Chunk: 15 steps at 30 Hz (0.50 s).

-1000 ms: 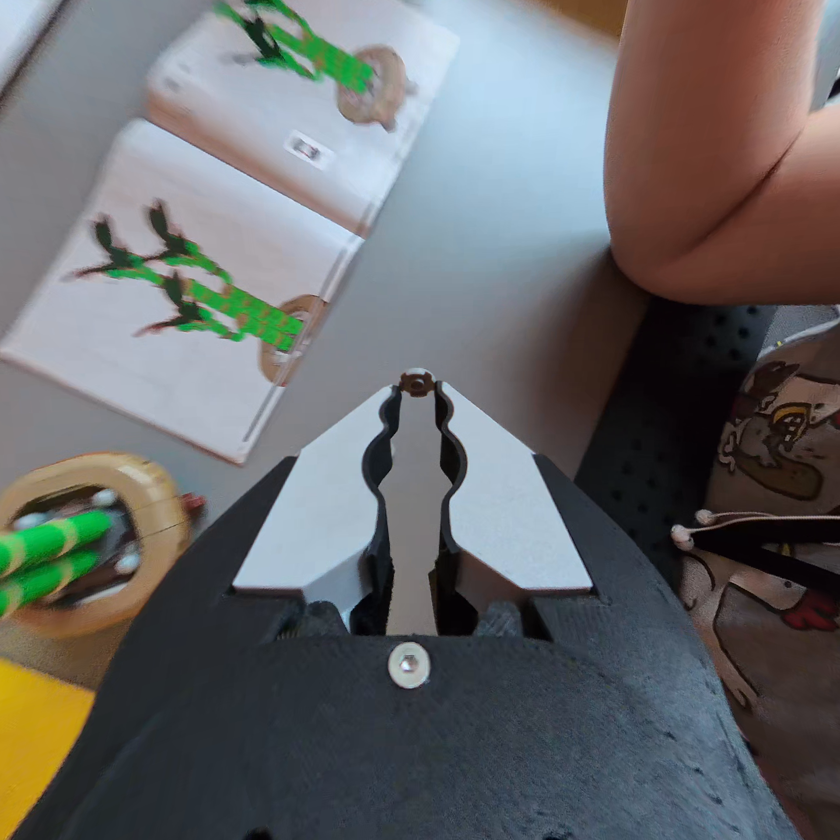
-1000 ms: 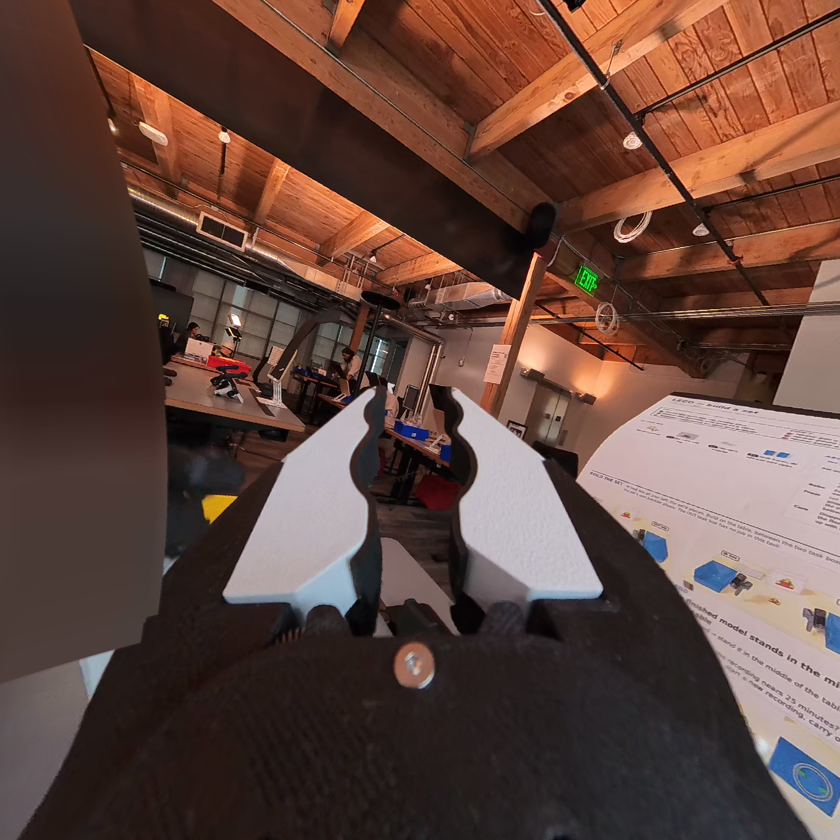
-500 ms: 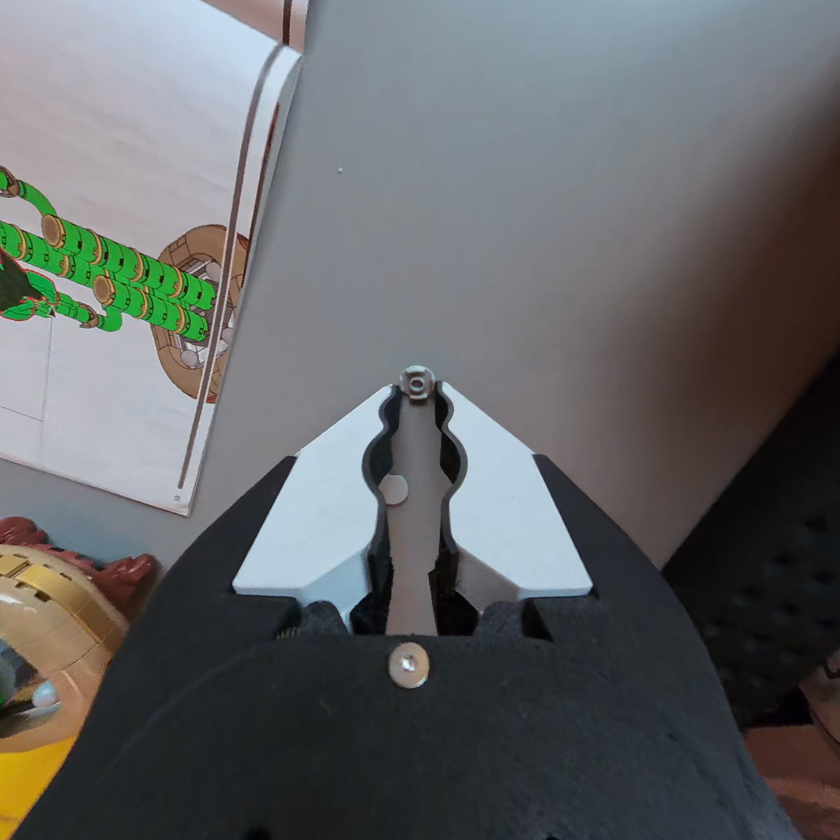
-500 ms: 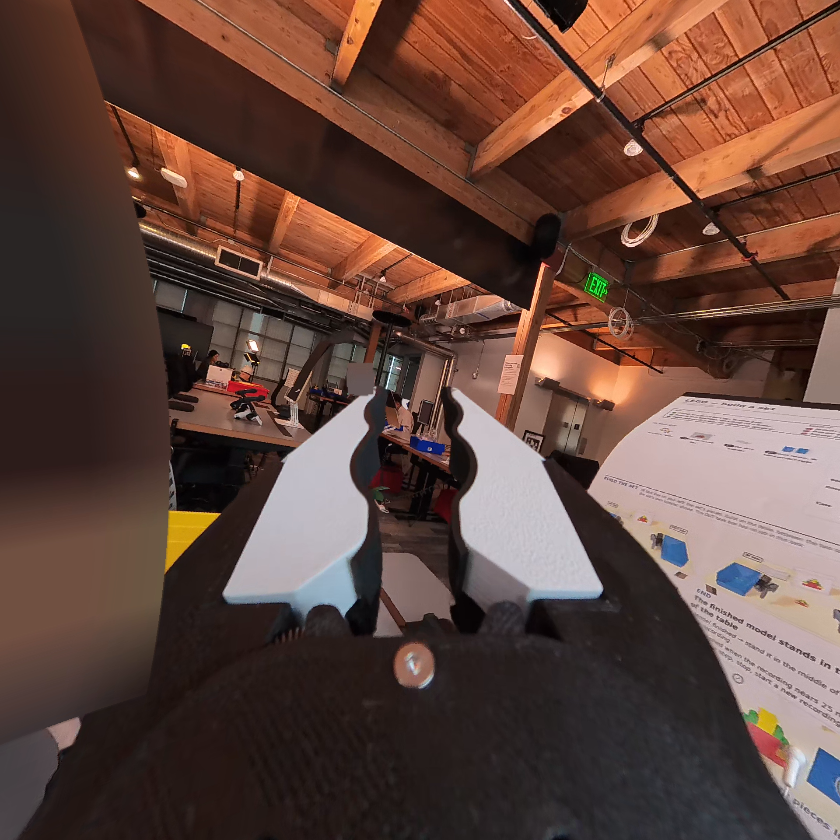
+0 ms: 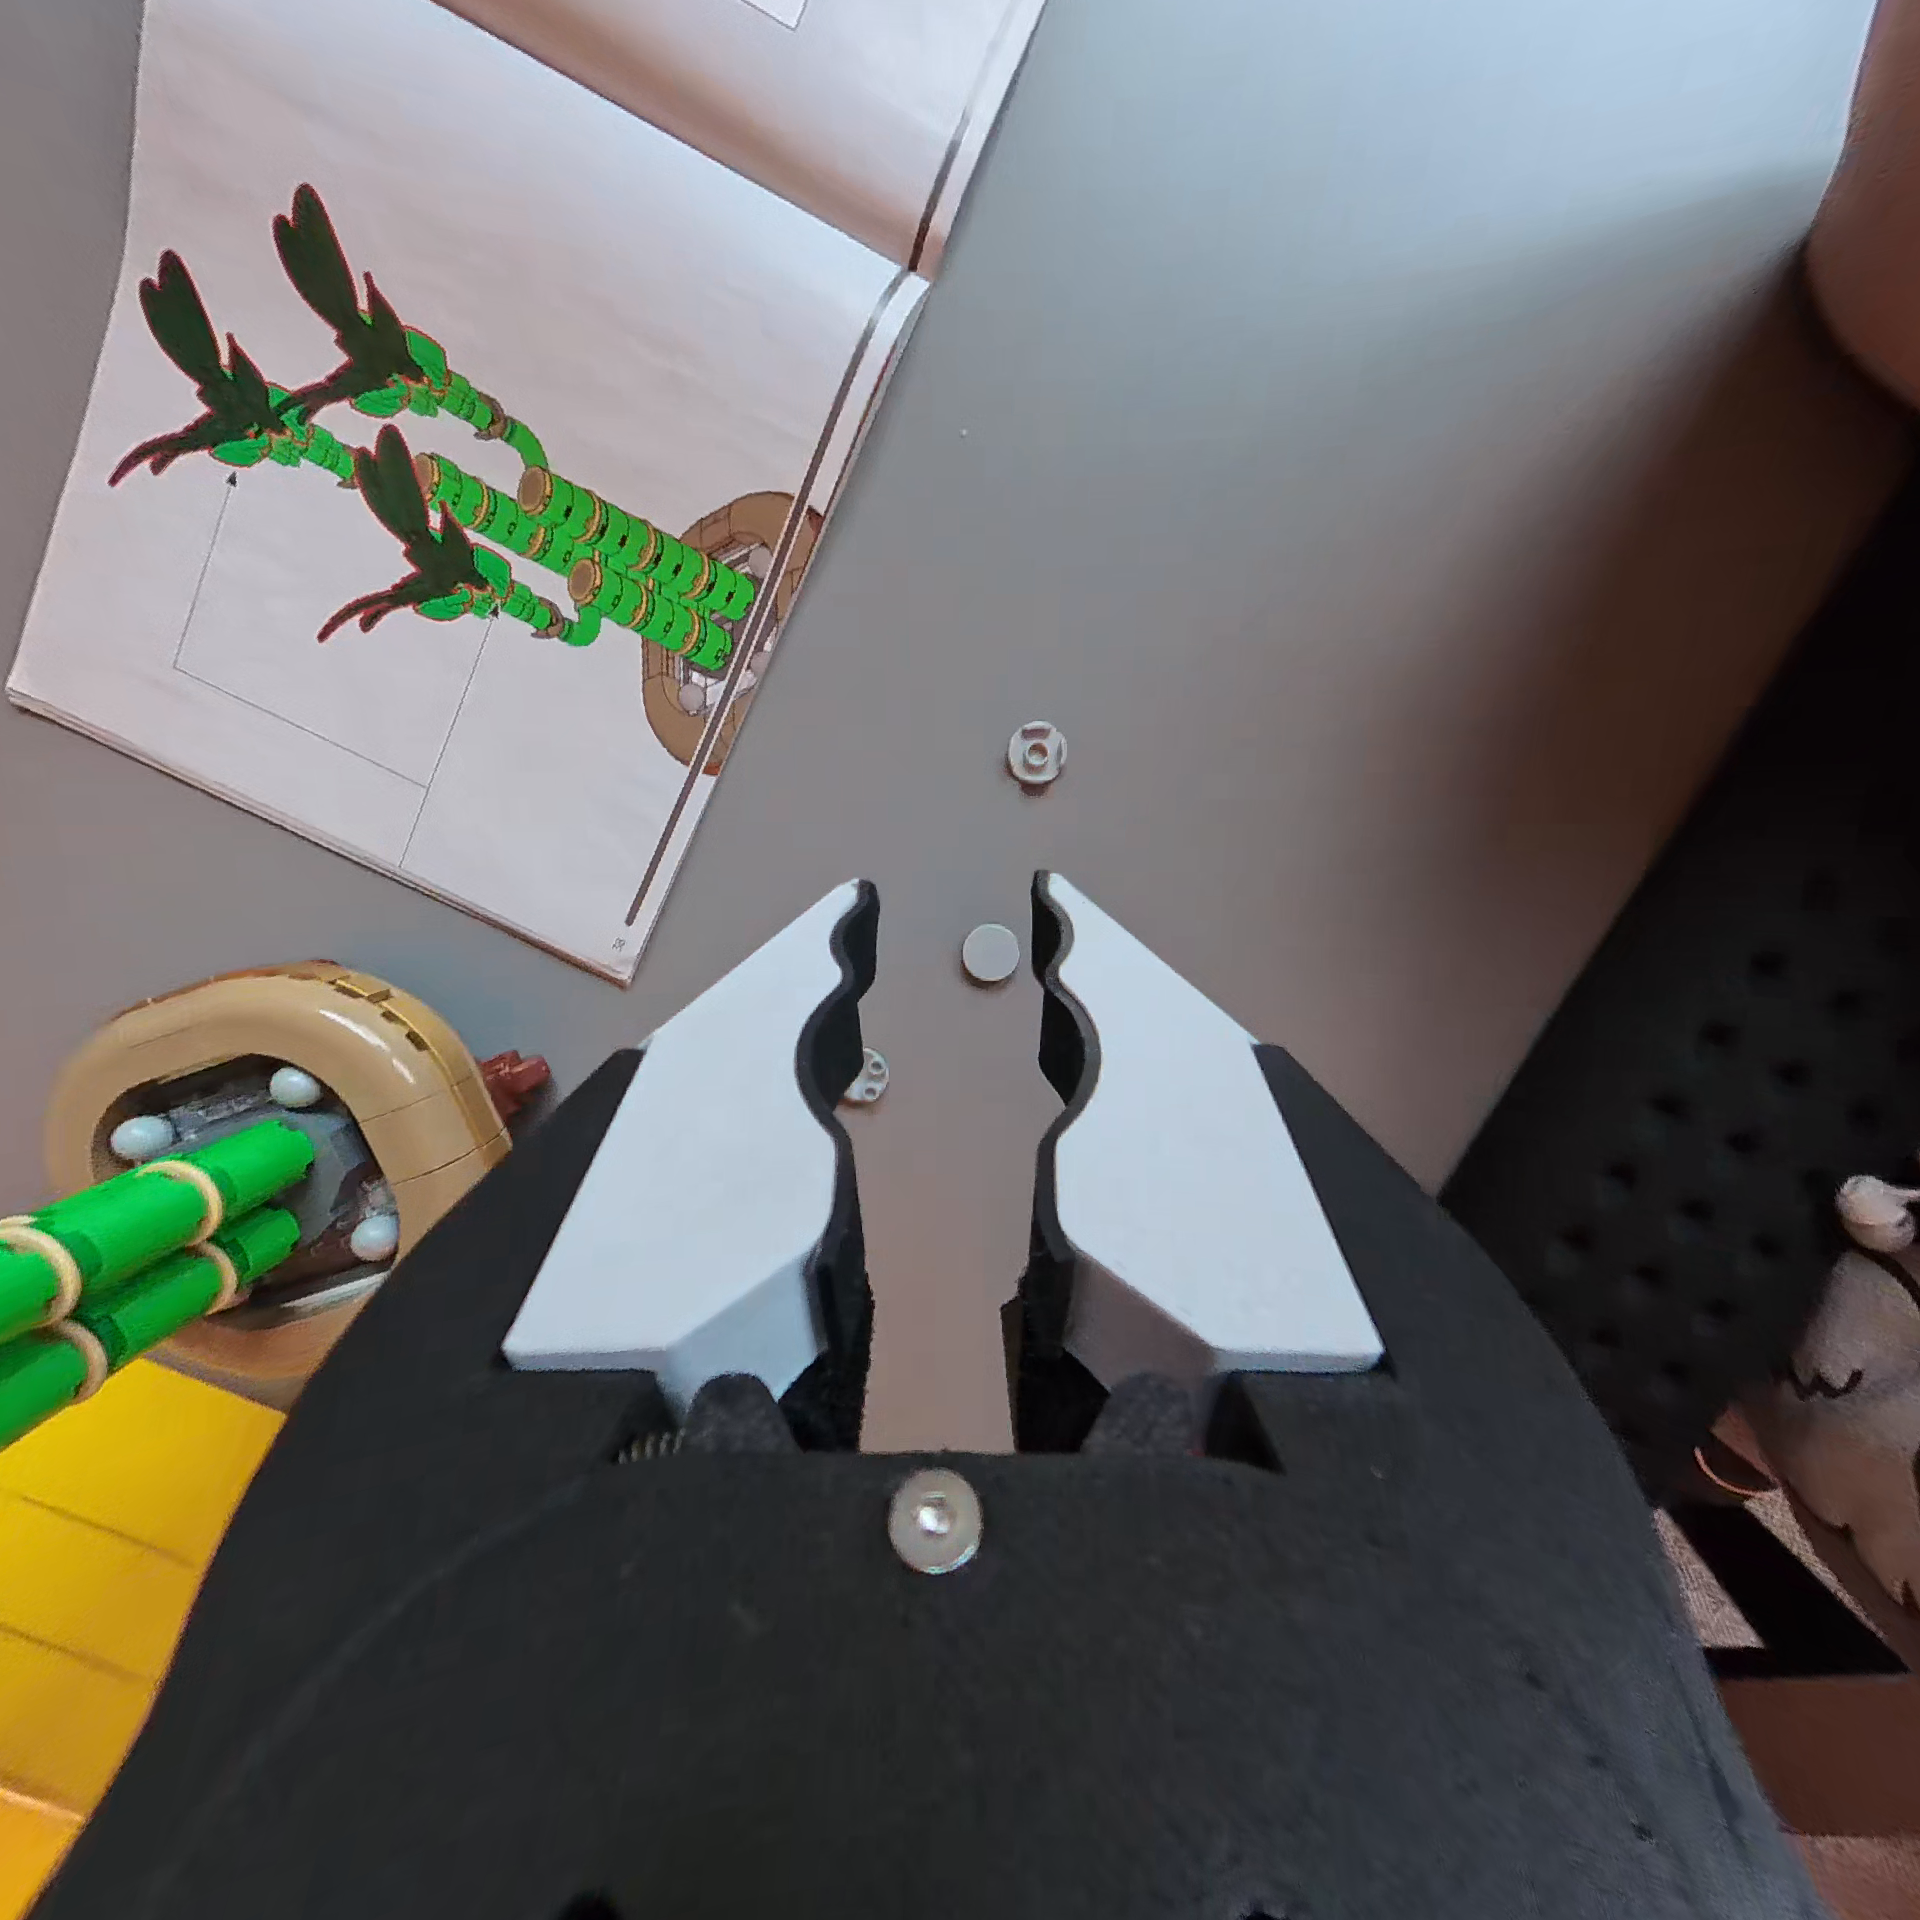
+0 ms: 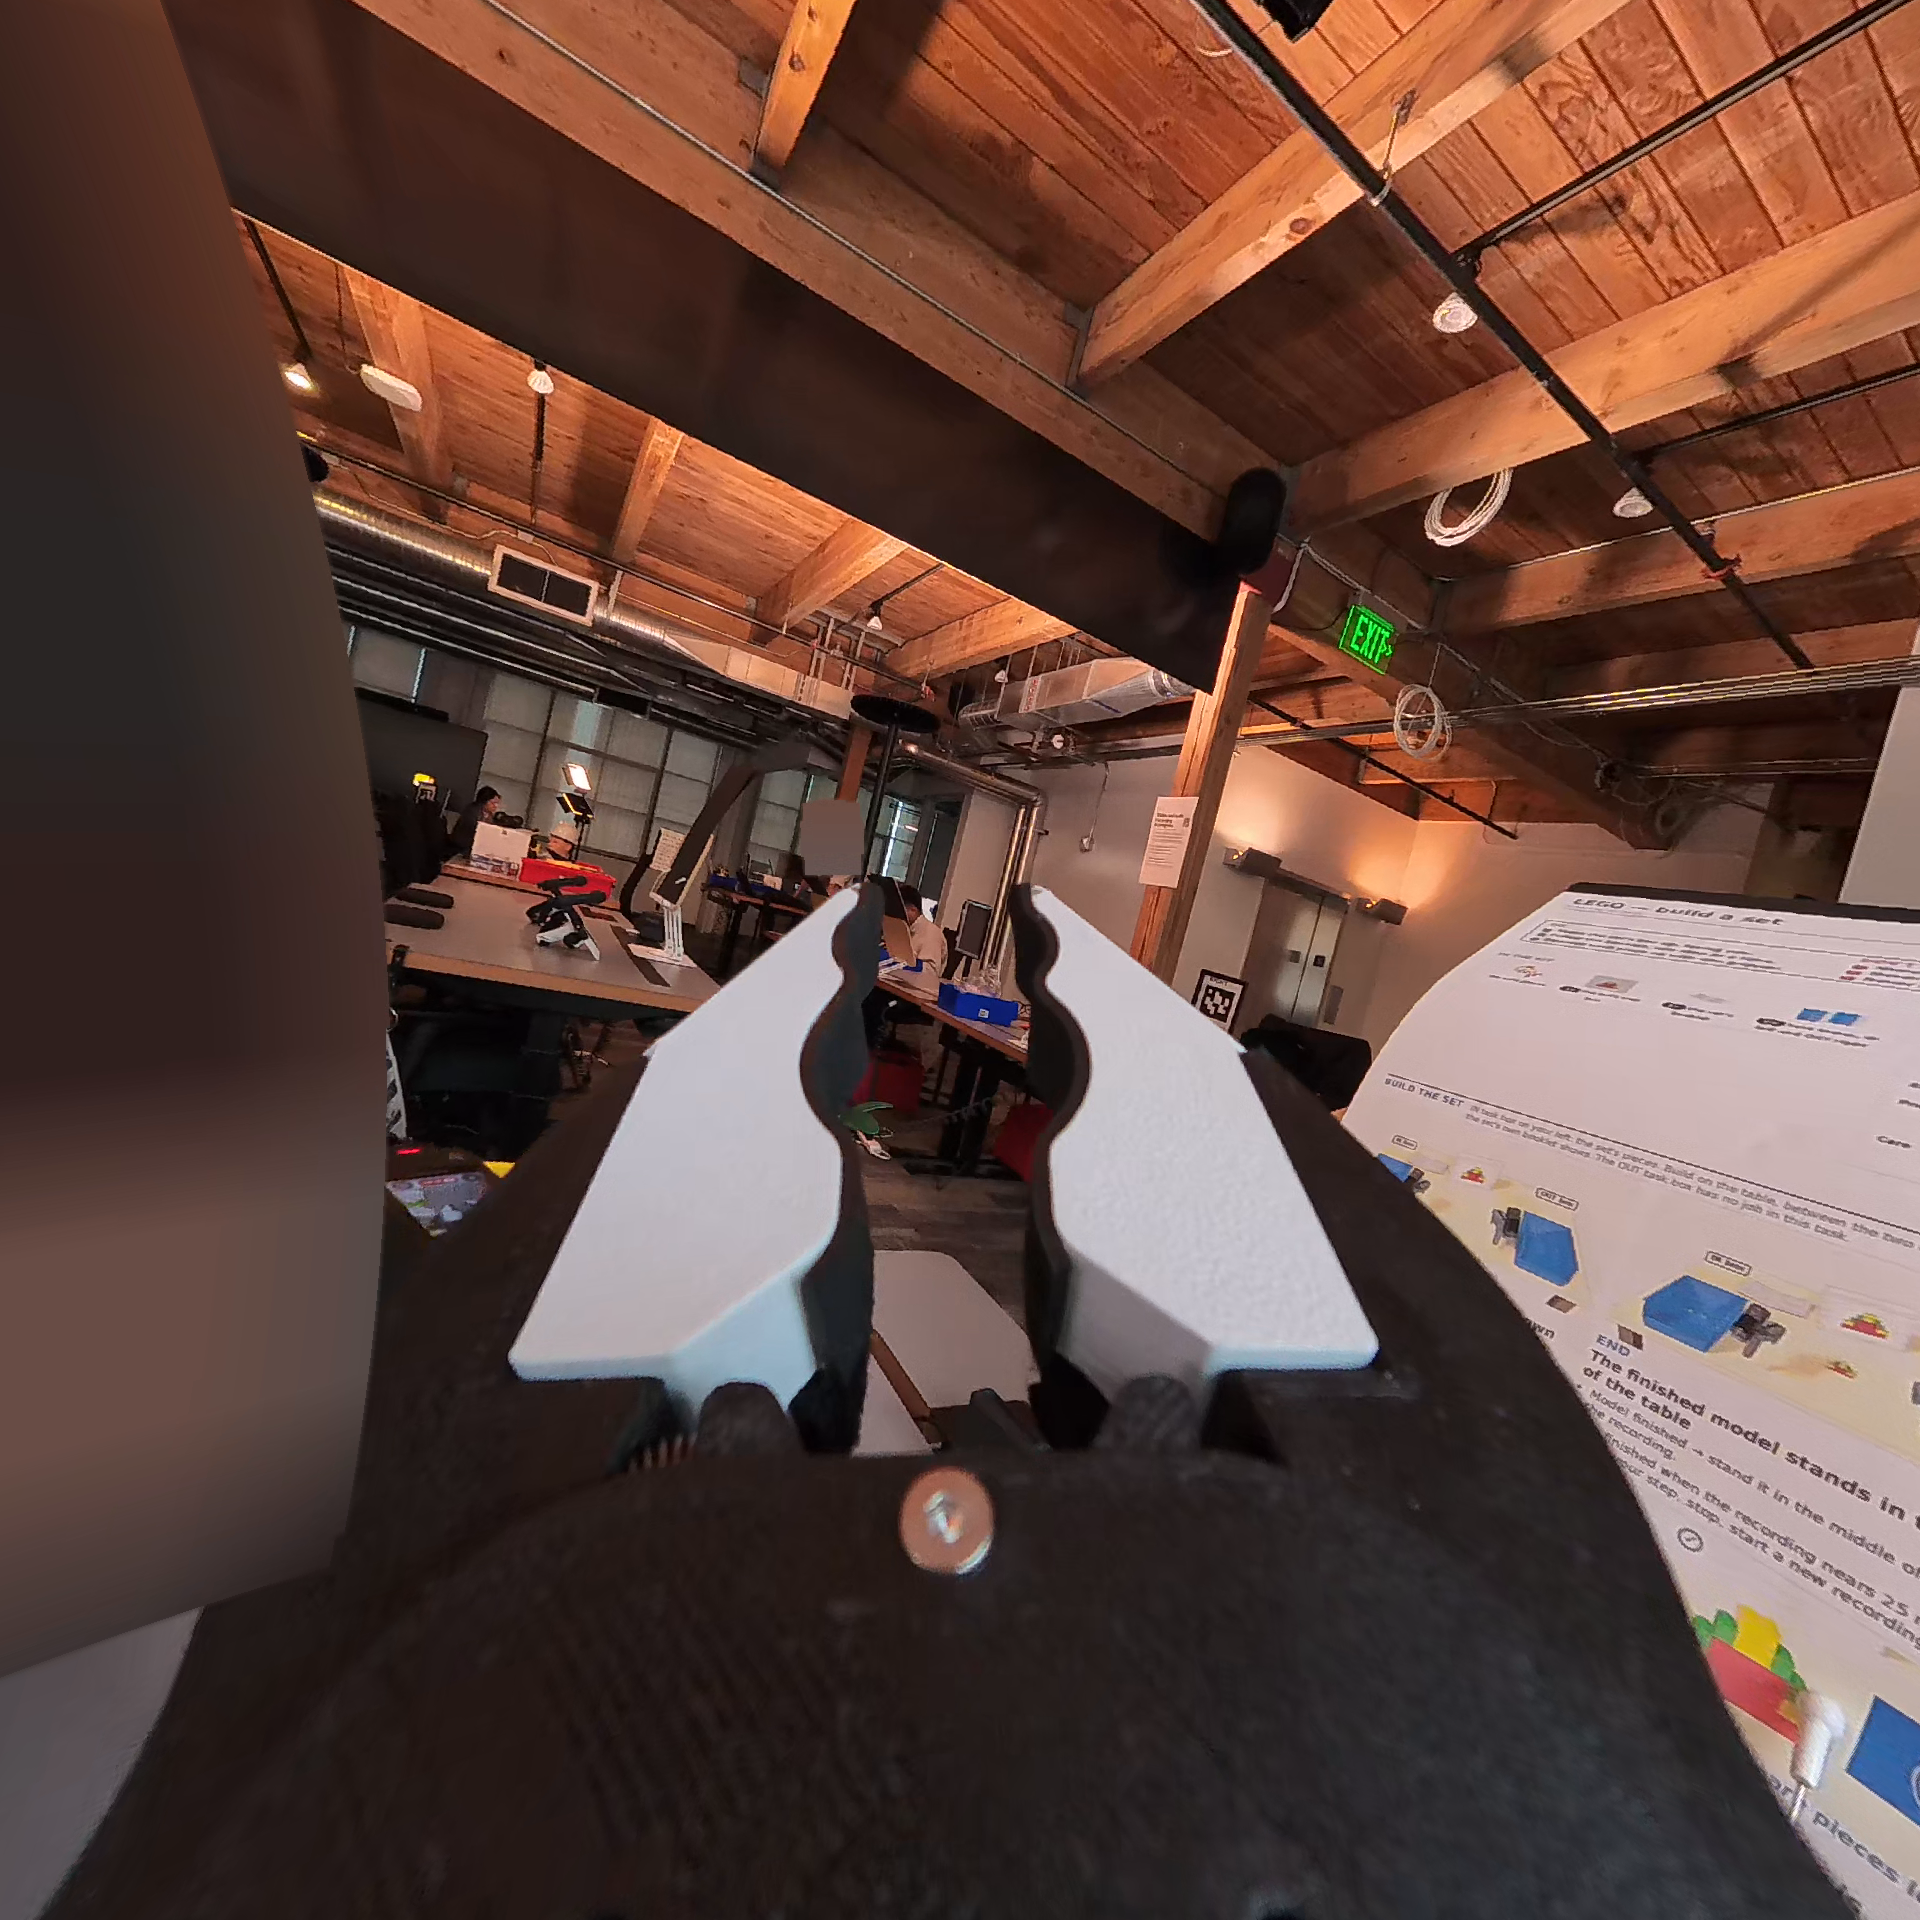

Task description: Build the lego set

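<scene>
My left gripper is open and empty over the grey table. A small grey round stud piece lies on the table just beyond its tips. A flat grey round tile lies between the fingers, and a third small round piece peeks out beside the left finger. The tan pot with green bamboo stalks stands at lower left. My right gripper is open and empty, raised and pointing up into the room.
An open instruction booklet lies at the upper left. A yellow box is at lower left. A person's arm is at the upper right; the table edge runs down the right. A printed sheet stands right of the right gripper. One gripper's finger ends stand about 35 cm off the other's.
My left gripper opened and let go of the small grey round stud piece, which now lies on the table ahead of the tips. The right gripper stayed open, tilting slightly.
</scene>
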{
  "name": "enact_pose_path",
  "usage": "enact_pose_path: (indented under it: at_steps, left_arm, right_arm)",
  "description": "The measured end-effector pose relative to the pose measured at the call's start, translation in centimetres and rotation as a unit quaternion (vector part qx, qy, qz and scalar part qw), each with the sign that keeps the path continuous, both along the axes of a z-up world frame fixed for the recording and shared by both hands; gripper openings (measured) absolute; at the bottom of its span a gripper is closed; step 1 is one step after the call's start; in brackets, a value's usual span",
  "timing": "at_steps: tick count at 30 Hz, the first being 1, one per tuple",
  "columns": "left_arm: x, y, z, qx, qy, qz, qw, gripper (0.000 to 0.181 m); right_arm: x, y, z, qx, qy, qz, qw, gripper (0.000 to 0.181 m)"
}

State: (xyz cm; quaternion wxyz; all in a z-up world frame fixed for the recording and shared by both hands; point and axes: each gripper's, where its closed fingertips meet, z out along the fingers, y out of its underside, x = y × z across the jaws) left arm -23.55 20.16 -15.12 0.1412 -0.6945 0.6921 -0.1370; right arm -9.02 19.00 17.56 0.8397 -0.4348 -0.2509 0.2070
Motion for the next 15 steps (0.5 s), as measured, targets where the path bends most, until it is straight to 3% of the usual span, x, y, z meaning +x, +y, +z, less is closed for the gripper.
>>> enact_pose_path:
  at_steps: [3,6,15]
  left_arm:
    - [0.0,0.0,-0.8,-0.002,0.005,-0.008,1.0,0.03]
    - [1.2,-1.5,-3.2,-0.025,0.025,-0.036,0.999,0.033]
    - [2.6,-2.1,-7.1,0.016,0.056,-0.055,0.997,0.035]
  right_arm:
    - [-0.2,0.1,-0.1,0.0,-0.005,-0.003,1.0,0.024]
    - [-0.5,0.2,-0.2,-0.003,-0.01,-0.003,1.0,0.024]
    - [-0.2,0.1,-0.1,-0.003,-0.006,-0.003,1.0,0.024]
